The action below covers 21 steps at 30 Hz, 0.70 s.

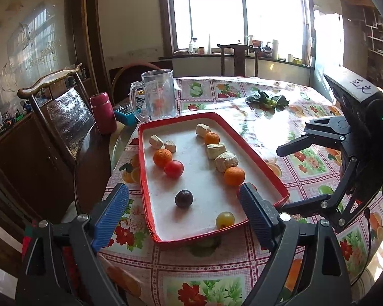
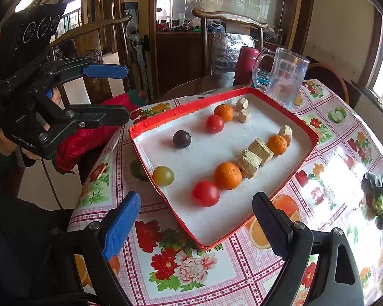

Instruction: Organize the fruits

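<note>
- Red-rimmed tray (image 2: 291, 168) on the table (image 2: 217, 267) keeps fruits corralled; tomato (image 2: 205, 193) at its 6 o'clock edge.
- Left hand-held gripper (image 1: 183, 216) and right hand-held gripper (image 2: 196, 225) both spread, empty, likely choosing a fruit.

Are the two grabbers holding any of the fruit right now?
No. The left gripper and the right gripper are both open with nothing between their fingers. All the fruit lies loose in the red tray.

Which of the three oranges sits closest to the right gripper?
The biggest-looking orange, touching the red tomato near the tray's front; the other two lie farther back.
</note>
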### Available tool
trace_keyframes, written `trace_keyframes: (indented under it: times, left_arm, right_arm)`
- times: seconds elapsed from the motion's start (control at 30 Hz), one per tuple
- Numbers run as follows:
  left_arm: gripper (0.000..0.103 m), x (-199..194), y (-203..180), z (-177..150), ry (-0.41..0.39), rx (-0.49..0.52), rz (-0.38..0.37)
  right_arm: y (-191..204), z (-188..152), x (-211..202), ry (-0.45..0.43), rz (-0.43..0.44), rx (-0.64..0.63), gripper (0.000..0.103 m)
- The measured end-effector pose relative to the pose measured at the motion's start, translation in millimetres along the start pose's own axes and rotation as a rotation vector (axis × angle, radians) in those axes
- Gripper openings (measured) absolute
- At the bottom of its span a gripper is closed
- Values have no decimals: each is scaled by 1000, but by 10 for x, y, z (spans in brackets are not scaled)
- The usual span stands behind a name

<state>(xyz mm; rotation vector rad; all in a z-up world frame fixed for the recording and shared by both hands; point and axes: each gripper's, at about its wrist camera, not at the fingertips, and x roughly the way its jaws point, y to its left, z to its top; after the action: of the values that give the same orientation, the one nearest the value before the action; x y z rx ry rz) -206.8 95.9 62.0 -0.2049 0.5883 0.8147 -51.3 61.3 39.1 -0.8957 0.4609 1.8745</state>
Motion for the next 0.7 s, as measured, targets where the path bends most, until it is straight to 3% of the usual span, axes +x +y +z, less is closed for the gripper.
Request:
trace_keyframes:
  times: [0.1,0.7]
  left_arm:
    - [97,-7,39,5,-18,-20,16]
    - [97,14,29,-18,-14,3,22]
  right_arm:
    - [1,4,11,-1,4,2,90]
    - [19,37,50,4,5,-4,90]
